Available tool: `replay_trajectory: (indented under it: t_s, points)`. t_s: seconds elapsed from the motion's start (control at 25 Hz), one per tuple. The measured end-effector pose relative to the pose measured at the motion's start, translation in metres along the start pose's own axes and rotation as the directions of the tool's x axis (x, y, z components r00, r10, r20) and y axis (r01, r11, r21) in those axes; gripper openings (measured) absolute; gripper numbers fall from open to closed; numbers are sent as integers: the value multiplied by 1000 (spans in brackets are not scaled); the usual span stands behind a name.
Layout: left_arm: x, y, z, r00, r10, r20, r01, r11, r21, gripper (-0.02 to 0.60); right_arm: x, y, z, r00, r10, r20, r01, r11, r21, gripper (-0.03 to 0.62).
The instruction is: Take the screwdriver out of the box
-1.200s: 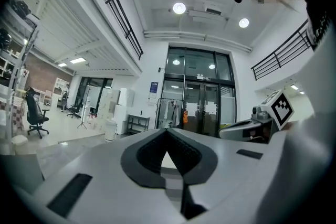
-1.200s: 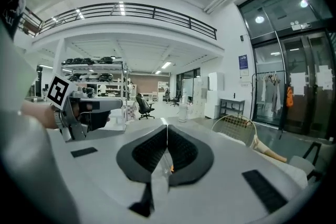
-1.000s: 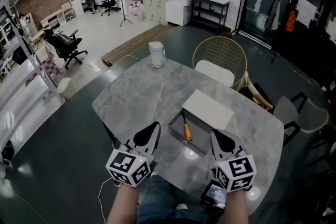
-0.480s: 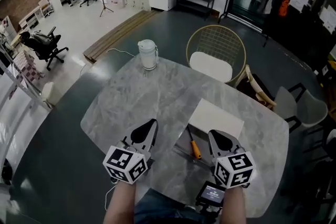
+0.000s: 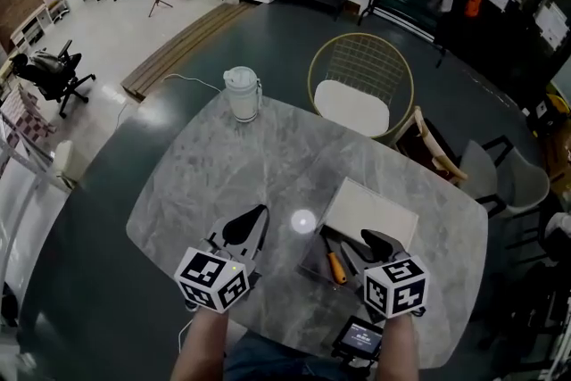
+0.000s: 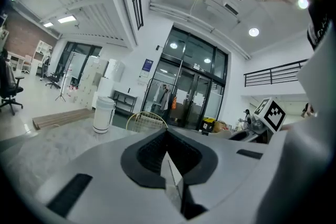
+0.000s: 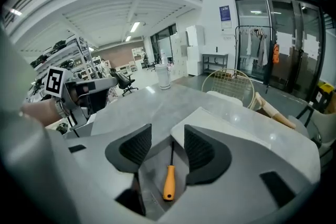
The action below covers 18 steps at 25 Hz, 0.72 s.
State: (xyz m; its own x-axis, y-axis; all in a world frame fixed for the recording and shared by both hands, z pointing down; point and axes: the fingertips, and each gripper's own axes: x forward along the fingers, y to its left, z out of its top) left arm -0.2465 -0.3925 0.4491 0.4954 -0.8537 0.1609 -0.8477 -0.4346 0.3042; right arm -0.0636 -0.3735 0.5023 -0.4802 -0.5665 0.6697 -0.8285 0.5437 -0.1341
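1. Right gripper view: your right gripper [image 7: 169,145] has just been opening its jaws. They now stand wide apart, tilted down toward the box [image 7: 148,182], and grip nothing.
2. The screwdriver [image 7: 168,181] shows in the gap between those jaws, but it lies lower down on the box floor, untouched.
3. Your left gripper [image 6: 167,138] has its jaws pressed together with nothing between them. It hangs over the bare table [image 5: 223,169], left of the box.
4. You are on the approach to the grasp, by my reading. Next, lower the right jaws to either side of the orange handle and close. The box walls sit near, so come in carefully.
5. The shallow grey box holds only the screwdriver, handle toward you and dark shaft pointing away. A white lid [image 5: 370,214] lies at its far end.
6. Farther off stands a white jug [image 5: 241,94] near the table's far edge, and a wire-backed chair [image 5: 359,85] beyond.
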Motion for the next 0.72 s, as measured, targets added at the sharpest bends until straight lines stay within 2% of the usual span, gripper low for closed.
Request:
replay_trajectory:
  t_s: [0.16,0.36,0.56,0.72]
  points:
    - [5,-3,-16,1000,2,-27,-3,1000,-29,12,7,-3,-21,997,4,-75,-5,1000,-16,193]
    - [6,-16,-40,996,-5,-90,2,999,-35,12,21,1,-57,984,45,-172,-40,999,33,192]
    - [2,-12,-57,991,22,-129,-28,999,-47,12,37,2,-87,963,69,-261,-53,996,66,186]
    - [-2,-1,-73,986,43,-163,-54,997,-60,12,52,3,-108,940,69,-334,-54,997,53,176]
